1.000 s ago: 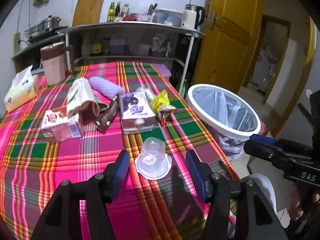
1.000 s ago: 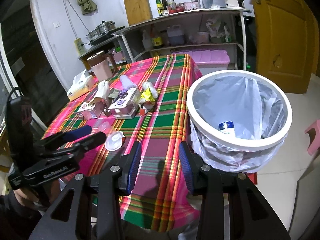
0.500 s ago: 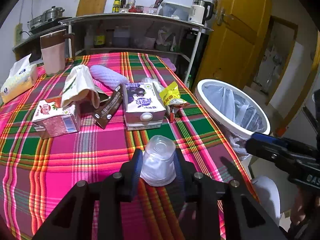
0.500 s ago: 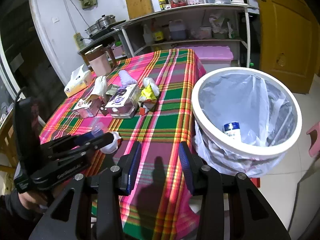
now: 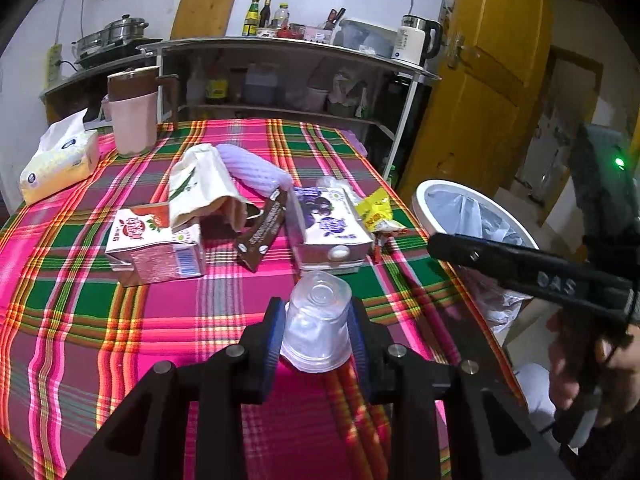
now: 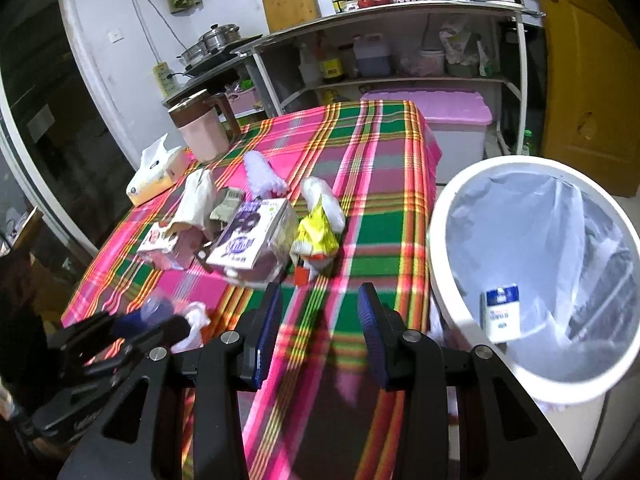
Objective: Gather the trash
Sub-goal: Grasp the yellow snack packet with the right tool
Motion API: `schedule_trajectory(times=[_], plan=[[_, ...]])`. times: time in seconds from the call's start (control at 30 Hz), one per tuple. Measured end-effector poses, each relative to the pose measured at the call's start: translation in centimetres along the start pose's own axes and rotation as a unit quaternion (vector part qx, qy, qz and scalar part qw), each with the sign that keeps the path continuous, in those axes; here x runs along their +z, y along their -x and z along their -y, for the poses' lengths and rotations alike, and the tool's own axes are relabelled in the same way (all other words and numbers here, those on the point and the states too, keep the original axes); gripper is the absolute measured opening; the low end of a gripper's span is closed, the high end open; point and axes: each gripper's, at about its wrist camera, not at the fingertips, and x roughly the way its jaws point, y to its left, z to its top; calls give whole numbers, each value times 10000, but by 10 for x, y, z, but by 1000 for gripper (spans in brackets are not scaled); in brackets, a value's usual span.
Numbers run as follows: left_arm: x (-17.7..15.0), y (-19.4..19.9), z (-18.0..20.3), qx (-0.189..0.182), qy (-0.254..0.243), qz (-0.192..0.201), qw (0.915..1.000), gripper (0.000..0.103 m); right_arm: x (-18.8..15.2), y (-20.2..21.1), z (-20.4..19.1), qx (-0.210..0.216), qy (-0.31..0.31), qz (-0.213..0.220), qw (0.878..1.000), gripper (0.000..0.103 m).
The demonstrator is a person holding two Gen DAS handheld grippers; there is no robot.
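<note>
My left gripper (image 5: 316, 328) is shut on a clear plastic cup (image 5: 318, 320), upside down, held just above the plaid tablecloth (image 5: 120, 320). It also shows in the right wrist view (image 6: 160, 316). Behind it lie a purple milk carton (image 5: 328, 224), a red carton (image 5: 154, 248), a brown wrapper (image 5: 262, 236), a cream bag (image 5: 202, 188) and a yellow wrapper (image 5: 376, 212). My right gripper (image 6: 320, 332) is open and empty over the table's near edge. The white bin (image 6: 452, 200) with a liner stands to its right and holds a small carton (image 6: 502, 312).
A pink jug (image 5: 134, 120) and a tissue pack (image 5: 58, 162) stand at the table's far left. A metal shelf rack (image 5: 280, 76) with bottles and a kettle stands behind. A pink-lidded box (image 6: 448, 120) sits beyond the table. A yellow door (image 5: 492, 100) is at right.
My left gripper closed on the clear cup and lifted it slightly off the cloth. My right gripper stayed open and shifted a little toward the table.
</note>
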Motion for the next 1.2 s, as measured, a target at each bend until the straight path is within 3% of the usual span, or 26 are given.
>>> schedule_trajectory(times=[0.67, 0.87, 1.2], plan=[[4, -15, -24, -16, 150, -88, 9998, 32, 32, -64, 5, 184, -121, -450, 9987, 40], [4, -16, -22, -7, 129, -89, 9999, 32, 28, -57, 10, 118, -198, -355, 9991, 26], [1, -6, -11, 17, 24, -36, 10000, 32, 17, -29, 10, 73, -195, -129, 9997, 24]])
